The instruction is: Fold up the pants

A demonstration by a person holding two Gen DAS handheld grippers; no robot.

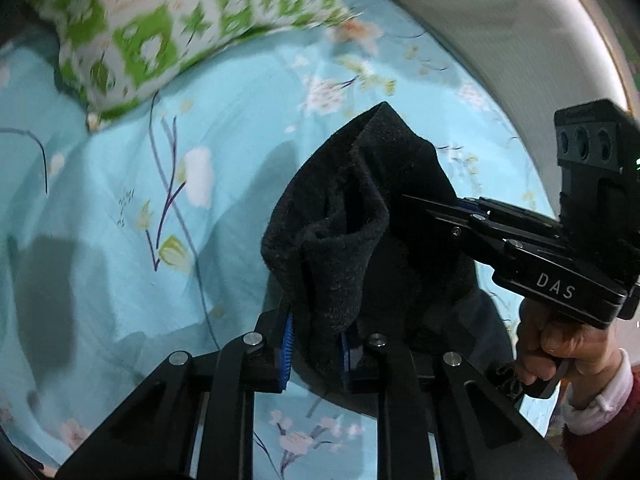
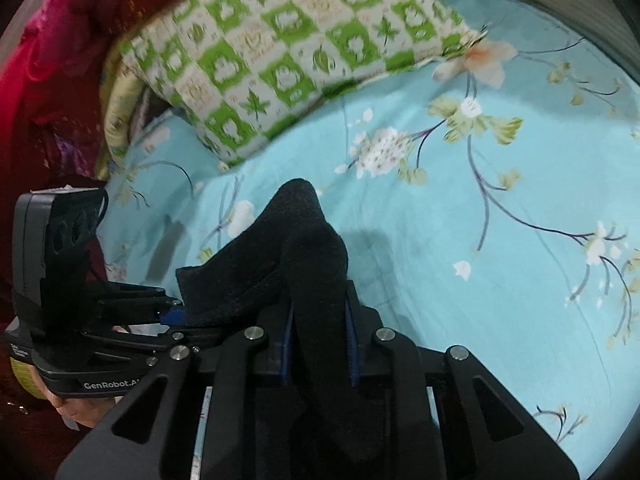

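Note:
The black fleece pants hang bunched in the air above the light blue flowered bedsheet. My left gripper is shut on a fold of the pants between its blue pads. My right gripper enters the left wrist view from the right and is shut on the same bundle. In the right wrist view my right gripper clamps the black pants, and my left gripper grips the cloth's left end close beside it.
A green-and-white checked pillow lies at the head of the bed, also in the left wrist view. Red bedding is piled at the left. A pale wall or headboard borders the bed's right side.

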